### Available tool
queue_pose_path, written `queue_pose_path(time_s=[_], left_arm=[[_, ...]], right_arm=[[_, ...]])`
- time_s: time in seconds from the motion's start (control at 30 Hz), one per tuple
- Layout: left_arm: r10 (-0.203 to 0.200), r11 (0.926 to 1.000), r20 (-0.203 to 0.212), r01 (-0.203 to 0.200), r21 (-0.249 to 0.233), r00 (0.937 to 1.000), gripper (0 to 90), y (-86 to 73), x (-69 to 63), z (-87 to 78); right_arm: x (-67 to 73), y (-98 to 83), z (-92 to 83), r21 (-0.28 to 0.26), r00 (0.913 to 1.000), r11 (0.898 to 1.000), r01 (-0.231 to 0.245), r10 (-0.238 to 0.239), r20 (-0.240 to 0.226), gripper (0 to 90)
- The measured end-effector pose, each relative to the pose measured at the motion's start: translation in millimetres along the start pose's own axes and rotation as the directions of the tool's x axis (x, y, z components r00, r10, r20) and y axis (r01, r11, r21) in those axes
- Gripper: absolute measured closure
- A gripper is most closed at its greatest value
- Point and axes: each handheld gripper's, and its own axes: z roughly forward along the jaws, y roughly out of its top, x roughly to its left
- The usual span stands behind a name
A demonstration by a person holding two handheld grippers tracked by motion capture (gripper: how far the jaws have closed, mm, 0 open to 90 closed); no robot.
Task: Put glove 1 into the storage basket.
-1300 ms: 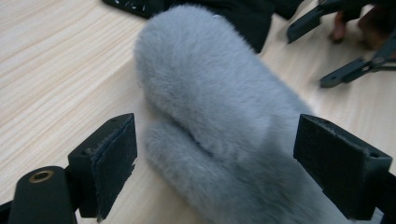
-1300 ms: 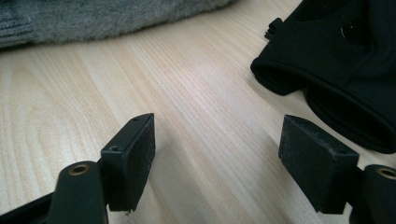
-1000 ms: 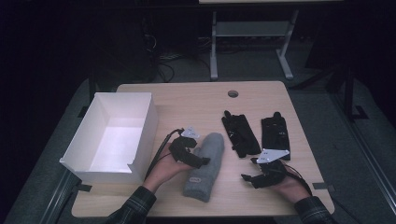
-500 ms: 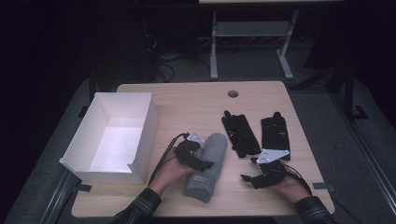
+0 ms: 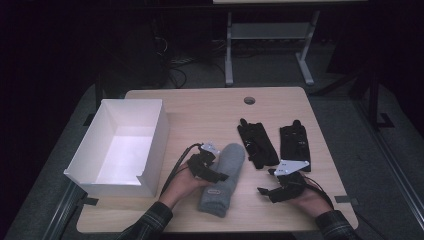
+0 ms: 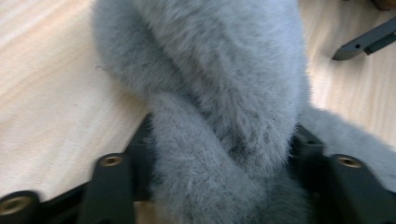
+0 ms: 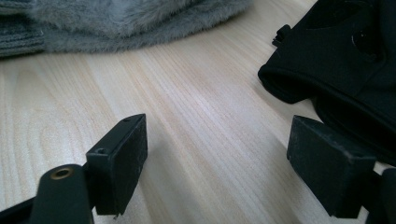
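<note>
At lower centre, the grey mitten [image 5: 223, 178] is pinched between the left gripper [image 5: 216, 176] jaws; the right gripper [image 5: 265, 190], lower right, is held wide open, empty, near the black gloves [image 5: 275, 144].

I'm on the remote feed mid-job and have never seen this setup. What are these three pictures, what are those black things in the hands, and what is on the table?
No robot arm here: a person holds a two-jaw gripper in each hand. The high view looks down on the wooden table; the other two views come from cameras riding on each gripper, looking along its jaws.

On the table lie an open white box, a fuzzy grey mitten and two black gloves side by side.

The left gripper is closed on the mitten; the left gripper view shows grey fleece pinched between its jaws. The right gripper holds nothing: its jaws stand apart over bare wood, next to a black glove.
</note>
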Motion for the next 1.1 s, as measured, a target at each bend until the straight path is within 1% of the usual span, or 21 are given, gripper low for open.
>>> queue_pose_path(time_s=[0.03, 0.07, 0.17, 0.2, 0.3, 0.4, 0.43, 0.47, 0.53, 0.6, 0.7, 0.77, 0.8, 0.83, 0.87, 0.9, 0.93, 1.0, 1.03, 1.07, 1.1], left_arm=[[-0.005, 1.0000, 0.004, 0.005, 0.005, 1.0000, 47.4, 0.5, -0.8, 0.1], [0.001, 0.9999, 0.009, -0.001, 0.013, 1.0000, 50.7, 1.2, -1.0, 0.1], [-0.005, 0.9997, 0.018, 0.005, 0.024, 0.9998, 59.1, 2.4, -0.8, -0.1], [0.004, 0.9995, 0.021, -0.004, 0.032, 0.9998, 61.6, 2.9, -0.9, -0.8], [0.013, 0.9997, 0.023, -0.013, 0.019, 0.9997, 65.9, 1.9, -1.9, -1.6], [0.009, 0.9999, 0.024, -0.008, -0.007, 0.9997, 67.6, 1.6, -2.6, -6.5], [0.009, 0.9999, 0.024, -0.008, -0.007, 0.9997, 68.0, 1.6, -2.6, -6.5], [0.008, 0.9998, 0.029, -0.008, -0.019, 0.9995, 68.3, 2.6, -3.4, -10.9], [0.013, 0.9997, 0.028, -0.013, -0.020, 0.9995, 68.8, 3.2, -3.4, -13.1], [0.012, 0.9993, 0.027, -0.011, -0.036, 0.9996, 69.0, 4.5, -4.3, -18.4], [0.009, 0.9984, 0.004, -0.009, -0.056, 1.0000, 69.9, 7.8, -6.3, -27.0], [0.005, 0.9969, -0.006, -0.006, -0.079, 1.0000, 71.1, 10.2, -7.9, -32.6], [0.002, 0.9938, -0.005, -0.002, -0.111, 1.0000, 75.6, 13.3, -8.6, -40.1], [0.002, 0.9938, -0.005, -0.002, -0.111, 1.0000, 76.4, 13.3, -8.6, -40.1], [-0.002, 0.9928, 0.007, 0.003, -0.119, 1.0000, 76.5, 17.4, -8.1, -46.2], [-0.002, 0.9928, 0.007, 0.003, -0.119, 1.0000, 76.6, 17.4, -8.1, -46.2], [0.009, 0.9927, -0.015, -0.011, -0.120, 0.9998, 77.0, 20.4, -8.9, -50.3], [0.014, 0.9932, -0.019, -0.016, -0.116, 0.9997, 77.1, 25.1, -8.4, -56.1], [0.012, 0.9929, -0.011, -0.013, -0.119, 0.9999, 77.1, 26.2, -7.9, -56.9], [-0.001, 0.9938, 0.021, 0.003, -0.111, 0.9998, 77.0, 27.4, -6.9, -57.0], [-0.007, 0.9943, 0.041, 0.011, -0.106, 0.9991, 76.9, 27.7, -6.6, -57.0]], right_arm=[[0.0, 0.0, 0.0, 0.000, 1.0000, 1.000, 0.000, 0.000, 0.000, 20.2], [0.0, 0.0, 0.0, 0.000, 1.0000, 1.000, 0.000, 0.000, -0.001, 20.1], [0.1, 0.0, 0.1, 0.000, 1.0000, 1.000, 0.000, 0.000, -0.001, 19.9], [0.1, 0.0, 0.1, 0.001, 1.0000, 1.000, 0.001, -0.001, -0.002, 19.6], [0.2, 0.1, 0.2, 0.002, 1.0000, 1.000, 0.001, -0.001, -0.003, 19.2], [0.1, 0.2, 0.4, 0.002, 1.0000, 1.000, 0.003, -0.003, -0.004, 18.7], [0.1, 0.2, 0.4, 0.002, 1.0000, 1.000, 0.003, -0.003, -0.004, 18.7], [0.1, 0.2, 0.4, 0.002, 1.0000, 1.000, 0.003, -0.003, -0.004, 18.6], [0.0, 0.2, 0.4, 0.002, 1.0000, 1.000, 0.004, -0.004, -0.005, 18.5], [0.0, 0.2, 0.5, 0.003, 1.0000, 1.000, 0.004, -0.004, -0.006, 18.2], [0.0, 0.2, 0.5, 0.003, 1.0000, 1.000, 0.005, -0.005, -0.006, 17.9], [0.1, 0.2, 0.5, 0.005, 1.0000, 1.000, 0.007, -0.007, -0.007, 17.5], [0.1, 0.2, 0.5, 0.005, 0.9999, 1.000, 0.008, -0.008, -0.008, 17.2], [0.1, 0.2, 0.5, 0.005, 0.9999, 1.000, 0.008, -0.008, -0.008, 17.2], [0.1, 0.3, 0.6, 0.005, 0.9999, 1.000, 0.009, -0.009, -0.009, 17.0], [0.2, 0.3, 0.6, 0.005, 0.9999, 1.000, 0.008, -0.008, -0.009, 17.0], [0.2, 0.3, 0.6, 0.005, 0.9999, 1.000, 0.008, -0.008, -0.009, 17.0], [0.2, 0.3, 0.6, 0.005, 0.9999, 1.000, 0.008, -0.008, -0.009, 17.0], [0.2, 0.3, 0.6, 0.006, 0.9999, 1.000, 0.008, -0.008, -0.009, 16.9], [0.2, 0.3, 0.6, 0.006, 0.9999, 1.000, 0.008, -0.008, -0.009, 16.9], [0.3, 0.3, 0.6, 0.006, 0.9999, 1.000, 0.008, -0.008, -0.009, 16.8]])
